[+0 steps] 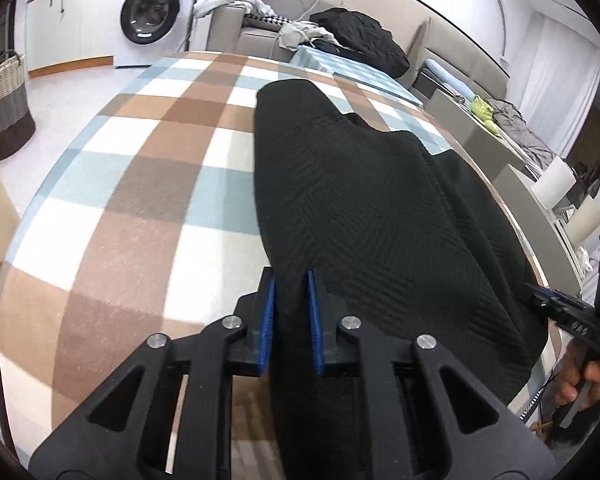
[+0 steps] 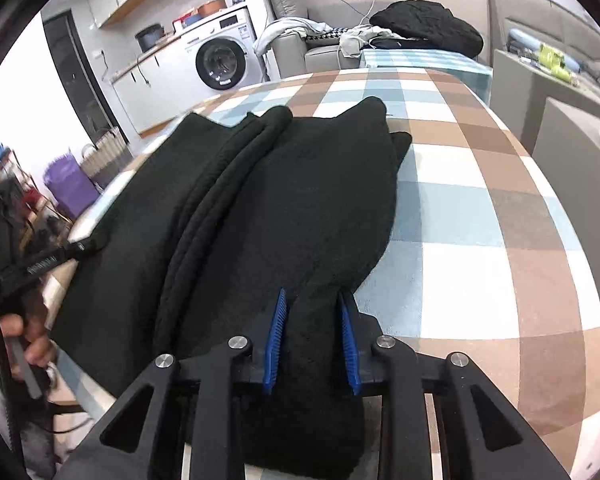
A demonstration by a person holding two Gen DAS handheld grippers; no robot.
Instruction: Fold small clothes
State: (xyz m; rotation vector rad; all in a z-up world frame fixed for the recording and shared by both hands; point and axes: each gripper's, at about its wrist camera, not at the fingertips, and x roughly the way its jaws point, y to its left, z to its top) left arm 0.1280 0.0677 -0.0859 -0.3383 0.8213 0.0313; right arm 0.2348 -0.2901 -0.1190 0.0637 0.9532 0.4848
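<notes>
Black knit garment [image 1: 364,208], rumpled and partly folded, flat on checked blanket [image 1: 140,184].

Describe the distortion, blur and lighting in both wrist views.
Left wrist: fisheye bends the checked tablecloth into a dome, corners vignetted black, the black garment sharp enough to show its weave. Right wrist: same bending, left edge smeared, garment nearly featureless black; soft, even indoor light.

The black garment [image 2: 300,208] near edge is hidden behind both claws.

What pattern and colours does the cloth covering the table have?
The cloth has a check of brown, light blue and white squares, shown best in the left wrist view.
</notes>
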